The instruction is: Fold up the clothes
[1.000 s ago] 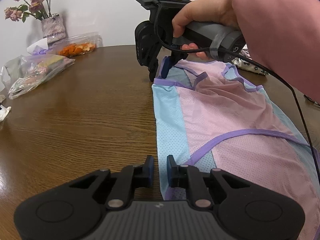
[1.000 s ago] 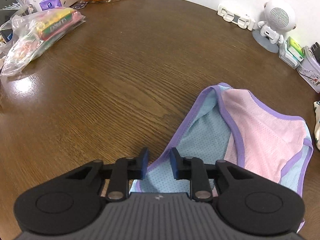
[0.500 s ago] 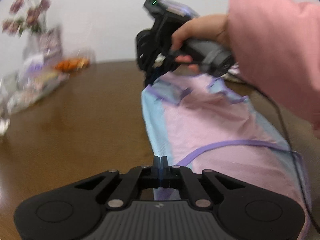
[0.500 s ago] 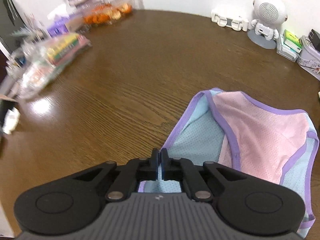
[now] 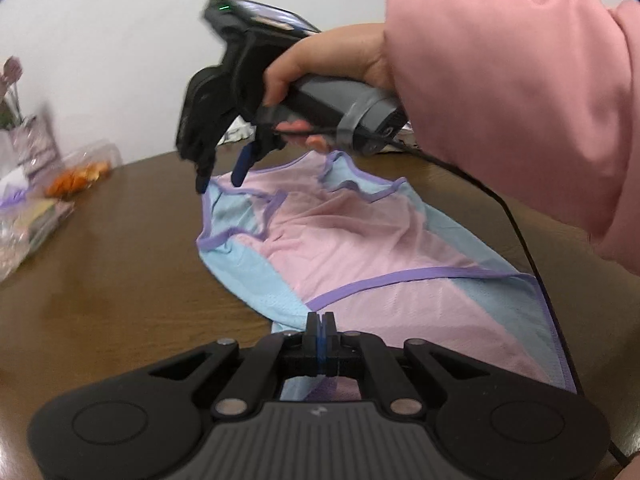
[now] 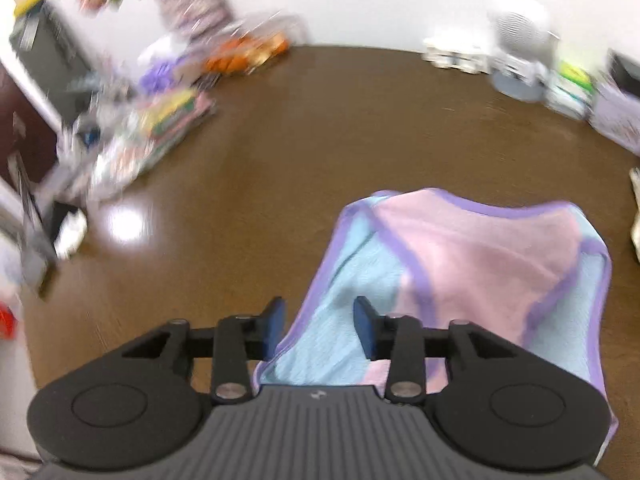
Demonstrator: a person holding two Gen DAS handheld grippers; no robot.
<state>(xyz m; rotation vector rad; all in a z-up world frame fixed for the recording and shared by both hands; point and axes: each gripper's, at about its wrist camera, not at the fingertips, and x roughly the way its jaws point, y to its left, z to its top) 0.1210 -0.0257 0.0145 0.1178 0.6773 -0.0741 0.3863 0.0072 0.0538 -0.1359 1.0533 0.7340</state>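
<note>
A pink and light-blue mesh top with purple trim lies on the brown wooden table. My left gripper is shut on its near blue edge, which is raised slightly off the wood. A hand in a pink sleeve holds my right gripper just above the top's far shoulder corner. In the right wrist view that gripper has its jaws opening. The top shows between and below the pads, which do not press on it.
Clear bags of snacks, a bag of orange peel and a flower vase stand at the far left. A white robot figure and small boxes line the table's far right edge. The right gripper's cable crosses the top.
Both grippers shut on the top's left edge and lifted it. My right gripper's jaws have since parted and let the shoulder corner go. My left gripper stays shut and has risen.
</note>
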